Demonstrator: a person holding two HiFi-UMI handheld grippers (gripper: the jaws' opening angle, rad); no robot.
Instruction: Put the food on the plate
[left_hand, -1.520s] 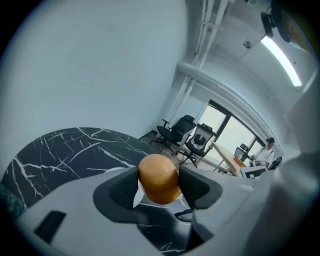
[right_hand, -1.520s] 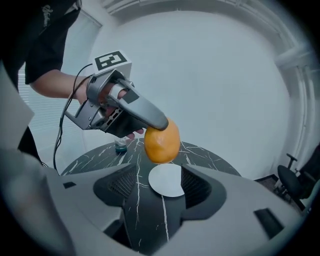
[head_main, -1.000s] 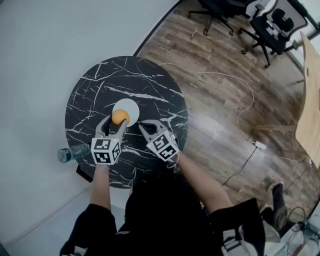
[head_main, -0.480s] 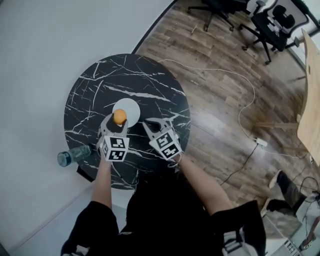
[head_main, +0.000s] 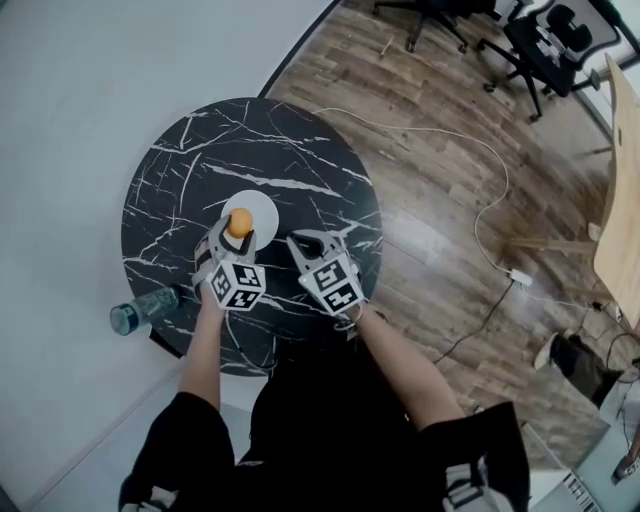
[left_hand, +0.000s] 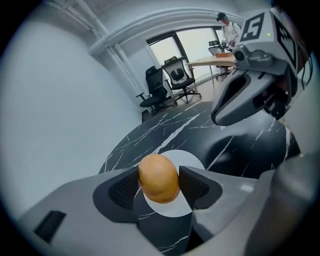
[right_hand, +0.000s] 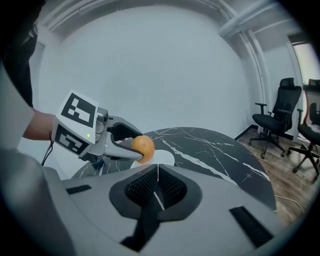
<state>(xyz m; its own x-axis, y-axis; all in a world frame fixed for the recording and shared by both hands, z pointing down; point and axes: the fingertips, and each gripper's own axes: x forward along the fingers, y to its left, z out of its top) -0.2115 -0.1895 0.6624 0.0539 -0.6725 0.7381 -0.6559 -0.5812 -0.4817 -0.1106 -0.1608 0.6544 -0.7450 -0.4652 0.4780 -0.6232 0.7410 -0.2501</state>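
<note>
A round orange-brown piece of food (head_main: 238, 221) (left_hand: 158, 178) sits between the pads of my left gripper (head_main: 234, 232) (left_hand: 158, 184), which is shut on it. The food hangs over the near edge of a small white plate (head_main: 259, 207) (left_hand: 194, 162) on the black marble table (head_main: 280, 150). Whether the food rests on the plate I cannot tell. My right gripper (head_main: 299, 241) (right_hand: 157, 171) is shut and empty, just right of the plate. In the right gripper view the held food (right_hand: 143, 146) and the plate (right_hand: 163, 159) lie ahead to the left.
A clear plastic bottle (head_main: 141, 308) lies by the table's left rim. Past the table's right edge is wooden floor with a white cable (head_main: 480, 230). Office chairs (head_main: 545, 50) stand far back and a wooden tabletop (head_main: 620, 200) is at the right.
The left gripper's marker cube has swung a little to the right while the food stays over the plate's near edge. The right gripper has barely moved.
</note>
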